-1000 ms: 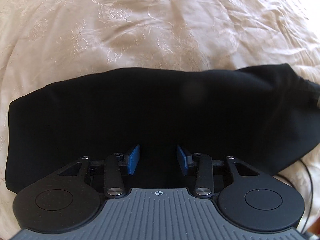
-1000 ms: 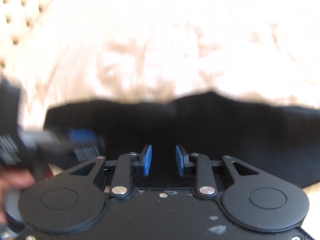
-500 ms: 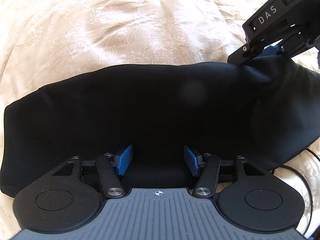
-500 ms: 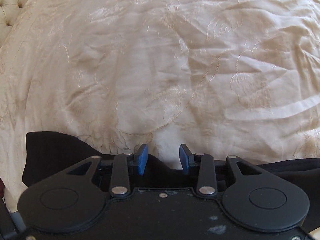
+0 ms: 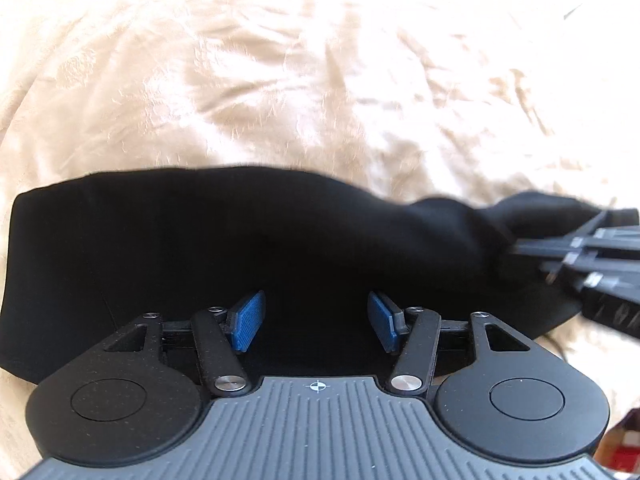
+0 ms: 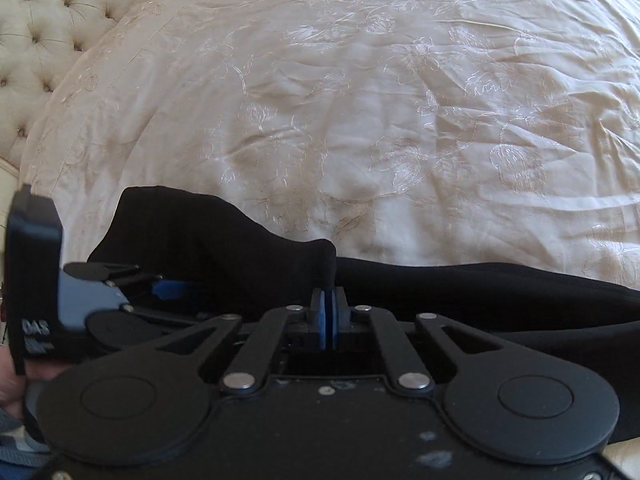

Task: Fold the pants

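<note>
Nearest, the left gripper is held over the black pants, its 2 jaws spread apart. The right gripper is clenched on a raised fold of the pants. Beyond, the pants are laid across a cream embroidered bedspread.

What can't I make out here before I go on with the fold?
- Right claw: shut on pants; how much cloth is pinched is hidden by its own pads.
- Same claw, left wrist view: motion-blurred.
- Pants' layers: uniform black hides them.
- Left claw: open; contact unclear.
</note>
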Available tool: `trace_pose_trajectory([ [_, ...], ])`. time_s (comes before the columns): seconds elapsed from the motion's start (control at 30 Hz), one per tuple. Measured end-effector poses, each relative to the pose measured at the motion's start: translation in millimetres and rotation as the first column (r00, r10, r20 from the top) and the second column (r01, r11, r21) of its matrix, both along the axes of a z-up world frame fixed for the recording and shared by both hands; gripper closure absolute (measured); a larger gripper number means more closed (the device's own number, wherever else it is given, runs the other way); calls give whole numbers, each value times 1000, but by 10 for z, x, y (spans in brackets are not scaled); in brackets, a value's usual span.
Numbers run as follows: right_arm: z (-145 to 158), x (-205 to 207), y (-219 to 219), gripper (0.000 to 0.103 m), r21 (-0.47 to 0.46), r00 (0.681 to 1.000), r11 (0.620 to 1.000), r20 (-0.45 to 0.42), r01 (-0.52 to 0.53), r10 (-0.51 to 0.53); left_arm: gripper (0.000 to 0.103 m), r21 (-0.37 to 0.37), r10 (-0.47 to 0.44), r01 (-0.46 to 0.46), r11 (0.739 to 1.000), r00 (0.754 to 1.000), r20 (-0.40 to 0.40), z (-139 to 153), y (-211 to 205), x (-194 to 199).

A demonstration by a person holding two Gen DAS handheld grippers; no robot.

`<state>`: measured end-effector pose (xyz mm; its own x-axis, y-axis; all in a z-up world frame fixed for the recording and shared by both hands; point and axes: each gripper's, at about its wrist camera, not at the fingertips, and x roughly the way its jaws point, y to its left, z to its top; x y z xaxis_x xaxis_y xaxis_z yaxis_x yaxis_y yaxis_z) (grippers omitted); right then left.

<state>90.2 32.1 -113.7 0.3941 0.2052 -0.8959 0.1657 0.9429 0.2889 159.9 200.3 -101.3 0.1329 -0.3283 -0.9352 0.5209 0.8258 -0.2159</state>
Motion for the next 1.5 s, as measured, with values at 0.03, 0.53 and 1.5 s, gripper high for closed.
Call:
trace_pose_trajectory([
  [0.03, -12, -54, 40, 98, -9, 1000, 1000, 2, -3, 3, 48, -24, 9, -9, 1000, 1000, 14, 91, 15, 38],
  [0.53, -54, -272, 169, 96, -58, 1000, 998, 14, 13, -12, 49, 101, -31, 27, 995, 999, 43, -179, -352, 203],
  [1.5, 47, 596, -51, 93, 131, 997, 991, 76, 21, -32, 51, 30, -1, -6, 1000, 972, 235, 163, 183, 17],
])
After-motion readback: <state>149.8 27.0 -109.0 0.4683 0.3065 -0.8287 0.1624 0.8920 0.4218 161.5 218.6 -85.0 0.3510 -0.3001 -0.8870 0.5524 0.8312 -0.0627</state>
